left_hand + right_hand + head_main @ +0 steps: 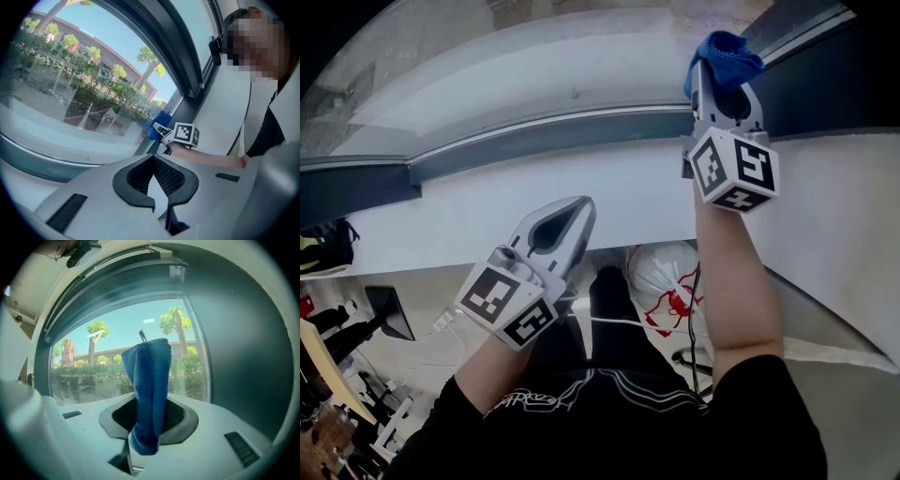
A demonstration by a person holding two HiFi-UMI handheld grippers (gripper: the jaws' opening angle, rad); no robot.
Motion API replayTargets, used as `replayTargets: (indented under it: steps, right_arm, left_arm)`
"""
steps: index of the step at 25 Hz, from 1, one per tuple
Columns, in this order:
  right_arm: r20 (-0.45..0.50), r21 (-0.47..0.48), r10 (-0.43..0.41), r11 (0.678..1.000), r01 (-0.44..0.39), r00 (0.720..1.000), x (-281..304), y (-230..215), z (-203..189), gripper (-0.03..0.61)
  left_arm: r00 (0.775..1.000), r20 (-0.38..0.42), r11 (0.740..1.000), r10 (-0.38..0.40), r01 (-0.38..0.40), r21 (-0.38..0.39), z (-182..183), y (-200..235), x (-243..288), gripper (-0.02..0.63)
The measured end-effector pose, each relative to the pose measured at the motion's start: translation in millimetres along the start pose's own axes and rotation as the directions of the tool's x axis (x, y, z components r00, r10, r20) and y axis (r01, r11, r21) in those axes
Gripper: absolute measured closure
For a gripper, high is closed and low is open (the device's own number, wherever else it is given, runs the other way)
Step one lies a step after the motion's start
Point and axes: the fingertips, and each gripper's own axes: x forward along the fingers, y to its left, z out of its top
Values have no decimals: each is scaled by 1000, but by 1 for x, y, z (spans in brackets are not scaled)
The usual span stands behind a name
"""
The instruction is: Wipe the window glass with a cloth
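Between the jaws of the right gripper a blue microfibre cloth was pinched tight. Its folded length was stood up along the jaws, with a short tail left hanging below. The clear window glass was seen straight ahead of that cloth, trees and a low building showing through it. Whether fabric and pane were touching could not be told. The cloth was held at the pane's right edge, just beside the dark grey window frame, so a sweep leftward was judged to be what the wipe called for. The right gripper was raised close to the glass. The left gripper was kept low and well apart, its jaws pressed together on nothing. Below the pane a white sill was crossed, and a white bag with red print was noted down on the floor.
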Motion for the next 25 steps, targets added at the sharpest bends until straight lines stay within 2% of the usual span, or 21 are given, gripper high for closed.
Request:
replayTargets:
  steps: [5, 11, 15, 20, 25]
  right_arm:
    - [7, -26, 49, 998, -49, 999, 7, 64, -4, 485]
    - [-9, 12, 190, 982, -190, 982, 16, 183, -10, 485]
    - [-23, 4, 292, 956, -292, 956, 16, 275, -22, 486]
    - [-71, 15, 410, 912, -410, 909, 18, 390, -43, 486]
    - [-86, 15, 476, 879, -477, 875, 18, 492, -58, 485]
  left_arm:
    - [998, 38, 999, 47, -47, -15, 8, 32, -39, 609]
    - [986, 90, 990, 139, -135, -49, 17, 83, -107, 609]
    - [971, 128, 978, 201, -192, -84, 23, 122, -164, 609]
    - [944, 162, 953, 288, -266, -144, 16, 170, -238, 609]
    - [923, 179, 934, 342, -312, -175, 9, 218, -312, 609]
